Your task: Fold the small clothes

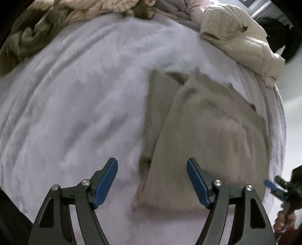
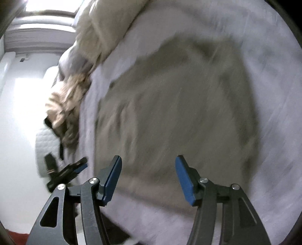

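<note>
left gripper (image 1: pixel 152 182) spread, empty | right gripper (image 2: pixel 148 179) spread, empty | soft olive-grey folded garment (image 1: pixel 203 135) flat on pale lavender bedsheet (image 1: pixel 75 113), 3 o'clock of centre | judged light, limp; pinch near-edge corners.

Left hand-held gripper (image 1: pixel 152 181): jaws spread wide, nothing between the blue pads. Right hand-held gripper (image 2: pixel 148 178): likewise wide apart, empty. A hand (image 1: pixel 285 218) grips its handle.

Pale lavender bedsheet (image 1: pixel 75 103) under me; cream quilted jacket (image 1: pixel 237 43) at its far right corner, tan ribbed blanket (image 1: pixel 105 7) bunched along far edge.
</note>
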`<state>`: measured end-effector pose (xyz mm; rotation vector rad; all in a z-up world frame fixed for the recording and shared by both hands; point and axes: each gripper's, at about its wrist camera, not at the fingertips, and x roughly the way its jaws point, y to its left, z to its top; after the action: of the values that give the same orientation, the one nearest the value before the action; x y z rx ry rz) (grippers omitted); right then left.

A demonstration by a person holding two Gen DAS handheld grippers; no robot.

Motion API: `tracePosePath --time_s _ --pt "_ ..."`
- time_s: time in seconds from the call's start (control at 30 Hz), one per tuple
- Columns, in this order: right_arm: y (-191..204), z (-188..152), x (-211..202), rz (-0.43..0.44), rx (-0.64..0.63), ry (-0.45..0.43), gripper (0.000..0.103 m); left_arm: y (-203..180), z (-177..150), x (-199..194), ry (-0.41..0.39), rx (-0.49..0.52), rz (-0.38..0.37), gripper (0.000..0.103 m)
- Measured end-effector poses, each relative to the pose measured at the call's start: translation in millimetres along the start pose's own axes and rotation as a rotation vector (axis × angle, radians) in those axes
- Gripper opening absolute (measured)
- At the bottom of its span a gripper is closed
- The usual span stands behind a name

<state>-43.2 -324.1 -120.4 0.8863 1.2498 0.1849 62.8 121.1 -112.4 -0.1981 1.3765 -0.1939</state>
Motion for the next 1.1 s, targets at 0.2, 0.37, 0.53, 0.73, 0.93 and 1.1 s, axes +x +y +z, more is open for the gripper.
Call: tracePosePath --time_s 0.2,0.37,0.53,0.73,0.93,1.1 --pt "17 -59 63 0.131 0.075 0.159 0.063 -2 -27 7 0.053 0.037 -0.084 0.076" --pt "24 -80 119 0.204 0.193 0.165 0.063 -6 -29 17 0.08 0.098 -0.162 0.076" --pt "22 -91 147 0.263 0.328 0.069 0.063 -5 -27 25 0.127 0.17 -0.217 0.056" --pt "20 -88 148 0.24 0.397 -0.007 0.008 7 -23 28 0.172 0.221 -0.296 0.006" --pt "56 -89 131 0.127 0.199 -0.006 0.008 17 -37 20 0.15 0.256 -0.31 0.006" --pt "34 -102 154 0.048 0.229 0.037 0.008 24 -50 40 0.147 0.25 -0.281 0.006"
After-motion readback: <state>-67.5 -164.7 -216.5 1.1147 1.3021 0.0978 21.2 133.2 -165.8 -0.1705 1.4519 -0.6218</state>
